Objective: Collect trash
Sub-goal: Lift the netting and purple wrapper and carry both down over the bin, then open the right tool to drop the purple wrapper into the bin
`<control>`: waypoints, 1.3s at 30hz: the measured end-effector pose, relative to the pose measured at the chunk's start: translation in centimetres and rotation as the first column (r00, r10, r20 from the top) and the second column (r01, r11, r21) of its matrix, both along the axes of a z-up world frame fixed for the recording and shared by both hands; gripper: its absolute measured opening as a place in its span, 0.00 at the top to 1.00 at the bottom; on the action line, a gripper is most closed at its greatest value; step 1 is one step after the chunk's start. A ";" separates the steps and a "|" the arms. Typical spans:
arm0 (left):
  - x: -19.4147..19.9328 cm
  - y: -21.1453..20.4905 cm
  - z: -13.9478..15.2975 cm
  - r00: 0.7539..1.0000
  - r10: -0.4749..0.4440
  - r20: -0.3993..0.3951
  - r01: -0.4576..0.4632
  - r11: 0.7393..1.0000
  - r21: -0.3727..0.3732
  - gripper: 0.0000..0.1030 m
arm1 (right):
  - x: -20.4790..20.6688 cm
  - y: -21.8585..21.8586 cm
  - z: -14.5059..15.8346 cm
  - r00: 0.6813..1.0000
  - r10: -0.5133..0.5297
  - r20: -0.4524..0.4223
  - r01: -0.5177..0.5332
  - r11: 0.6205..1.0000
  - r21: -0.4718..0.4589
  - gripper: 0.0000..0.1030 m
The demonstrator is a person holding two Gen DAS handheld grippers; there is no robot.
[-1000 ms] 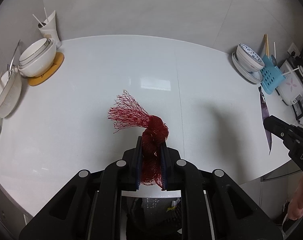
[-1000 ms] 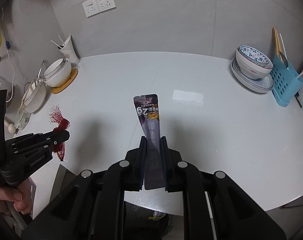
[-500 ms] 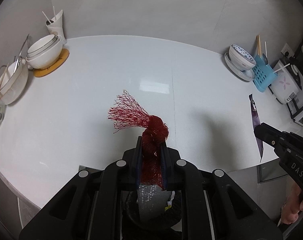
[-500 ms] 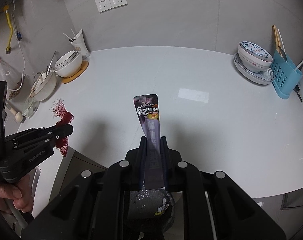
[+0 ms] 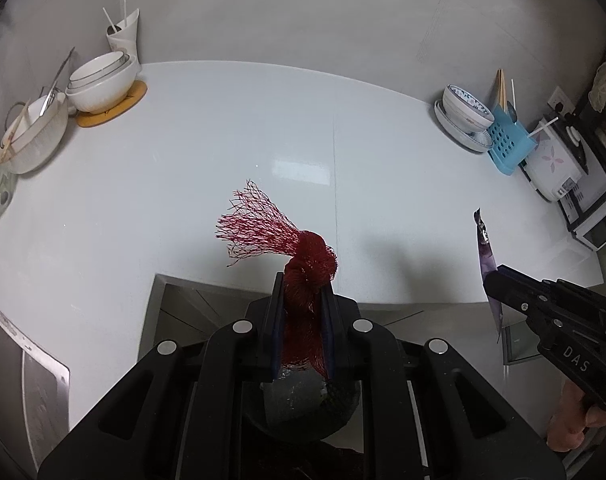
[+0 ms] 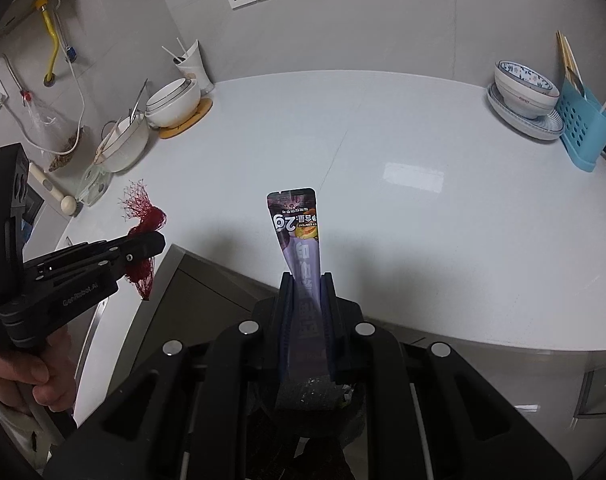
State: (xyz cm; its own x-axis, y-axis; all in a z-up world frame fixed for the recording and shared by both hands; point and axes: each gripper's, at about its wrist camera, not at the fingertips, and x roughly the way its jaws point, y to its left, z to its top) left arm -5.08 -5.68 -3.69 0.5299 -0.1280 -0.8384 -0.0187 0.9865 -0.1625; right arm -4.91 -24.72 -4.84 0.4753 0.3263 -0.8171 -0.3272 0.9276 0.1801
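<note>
**Two pieces of trash held above the bin**

Both tools are clamped on trash. The left tool (image 5: 301,300), at lower centre of its frame, pinches a knotted red plastic mesh net (image 5: 299,256); the right tool (image 6: 306,300) grips a flat purple snack wrapper (image 6: 299,240), which stands upright. Beneath each, at the bottom of the frame, sits what looks like a dark round bin lined with clear plastic (image 5: 303,408), though the tool bodies hide most of it. The risk: the mesh may snag on a finger pad when released, or the light wrapper may flutter past the rim onto the floor beside the white desk (image 5: 223,140).
</note>
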 end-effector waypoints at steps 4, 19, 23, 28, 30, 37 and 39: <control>-1.2 -0.1 -1.3 1.000 -0.007 -0.013 0.007 1.000 -0.010 0.86 | -1.1 0.0 -1.6 0.999 0.017 -0.030 -0.017 1.000 0.000 0.87; -5.1 -0.6 -10.8 0.996 -0.052 -0.078 0.051 0.999 -0.009 0.86 | -4.6 2.9 -9.8 0.984 0.146 -0.107 -0.151 0.988 -0.044 0.87; -5.7 -0.7 -13.4 0.992 -0.052 -0.112 0.051 0.999 -0.009 0.86 | -5.0 3.4 -12.0 0.978 0.169 -0.124 -0.177 0.982 -0.061 0.87; -6.0 -1.0 -15.7 0.987 -0.059 -0.147 0.058 0.998 -0.014 0.86 | -4.9 3.6 -14.5 0.972 0.181 -0.148 -0.191 0.980 -0.059 0.87; -6.2 -1.2 -16.7 0.985 -0.062 -0.161 0.061 0.998 -0.016 0.86 | -4.8 3.6 -15.6 0.969 0.180 -0.167 -0.191 0.980 -0.056 0.87; -6.6 -1.2 -18.6 0.981 -0.068 -0.180 0.065 0.998 -0.023 0.86 | -4.8 3.7 -18.9 0.962 0.183 -0.202 -0.202 0.976 -0.079 0.87; -6.7 -0.9 -18.8 0.981 -0.060 -0.183 0.057 0.998 -0.021 0.86 | -4.8 4.0 -19.9 0.958 0.190 -0.214 -0.211 0.974 -0.082 0.87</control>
State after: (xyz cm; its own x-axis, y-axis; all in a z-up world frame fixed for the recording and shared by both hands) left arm -11.76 -6.62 -22.52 0.3583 -0.1677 -0.9184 0.0084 0.9843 -0.1765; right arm -9.71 -20.74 -24.71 0.2293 0.3067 -0.9238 -0.4750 0.8637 0.1689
